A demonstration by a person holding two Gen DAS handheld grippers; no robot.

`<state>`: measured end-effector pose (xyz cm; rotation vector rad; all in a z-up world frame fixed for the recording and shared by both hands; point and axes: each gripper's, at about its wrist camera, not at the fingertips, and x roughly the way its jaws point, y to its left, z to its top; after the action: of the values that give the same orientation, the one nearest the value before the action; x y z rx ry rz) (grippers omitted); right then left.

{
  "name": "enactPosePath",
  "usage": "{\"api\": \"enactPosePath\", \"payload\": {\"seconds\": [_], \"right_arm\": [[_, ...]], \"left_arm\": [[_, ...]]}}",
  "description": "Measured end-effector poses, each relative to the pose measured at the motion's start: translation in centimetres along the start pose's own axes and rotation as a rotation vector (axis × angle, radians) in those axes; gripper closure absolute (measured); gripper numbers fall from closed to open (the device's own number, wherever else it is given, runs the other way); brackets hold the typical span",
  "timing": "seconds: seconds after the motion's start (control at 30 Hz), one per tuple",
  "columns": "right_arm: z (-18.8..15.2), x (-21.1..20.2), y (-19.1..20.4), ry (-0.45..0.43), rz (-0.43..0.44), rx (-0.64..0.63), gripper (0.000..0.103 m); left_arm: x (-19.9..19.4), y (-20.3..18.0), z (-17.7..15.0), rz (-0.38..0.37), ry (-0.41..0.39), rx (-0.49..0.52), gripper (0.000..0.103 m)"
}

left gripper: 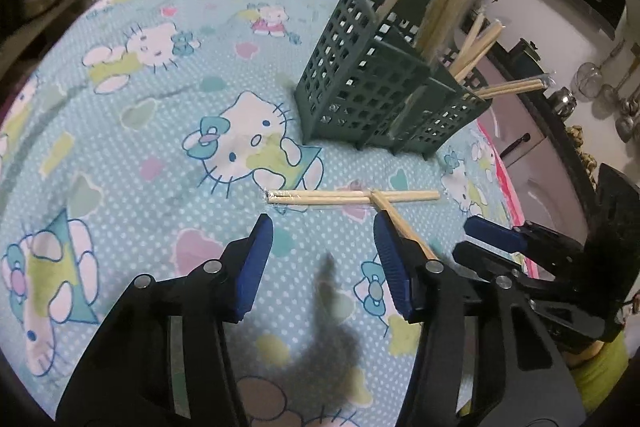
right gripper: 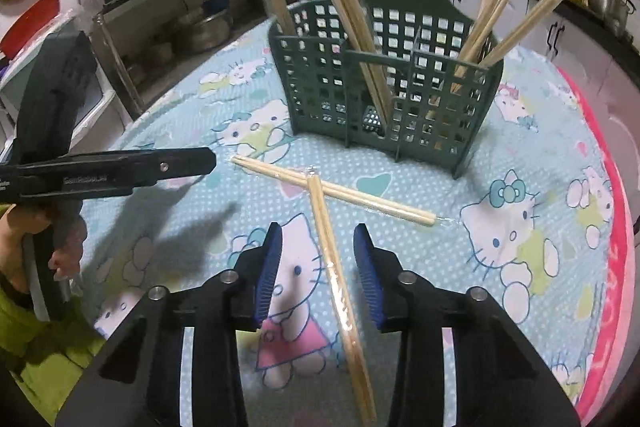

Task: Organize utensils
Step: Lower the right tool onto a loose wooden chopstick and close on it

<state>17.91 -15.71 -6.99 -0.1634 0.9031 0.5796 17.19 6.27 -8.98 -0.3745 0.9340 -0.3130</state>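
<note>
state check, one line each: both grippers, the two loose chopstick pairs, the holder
left gripper: open, nothing between the jaws
right gripper: open, straddling a pair, pads apart from it
near chopstick pair: wrapped, flat on the cloth, its far tip at the other pair
far chopstick pair: wrapped, flat, untouched
holder: upright, wrapped chopsticks leaning inside

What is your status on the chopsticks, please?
Right gripper open, straddling one wrapped pair. Left gripper open, near crossing pair. Holder path unobstructed.
</note>
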Motion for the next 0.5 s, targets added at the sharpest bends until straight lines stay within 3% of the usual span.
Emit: {"api": "enactPosePath", "payload": {"seconds": [0.17,0.5], "right_arm": [[0.6,0.9,-0.6,0.017,0.015,0.018,0.07],[1.0,3.6,-1.6,0.068,0.021,0.033,0.07]], "left_arm": [[1.4,0.9,0.9,-0.026,0.035,-0.044,0.058],[3.6,1.8,1.9,0.011,0.069,-0.068,0.058]]}}
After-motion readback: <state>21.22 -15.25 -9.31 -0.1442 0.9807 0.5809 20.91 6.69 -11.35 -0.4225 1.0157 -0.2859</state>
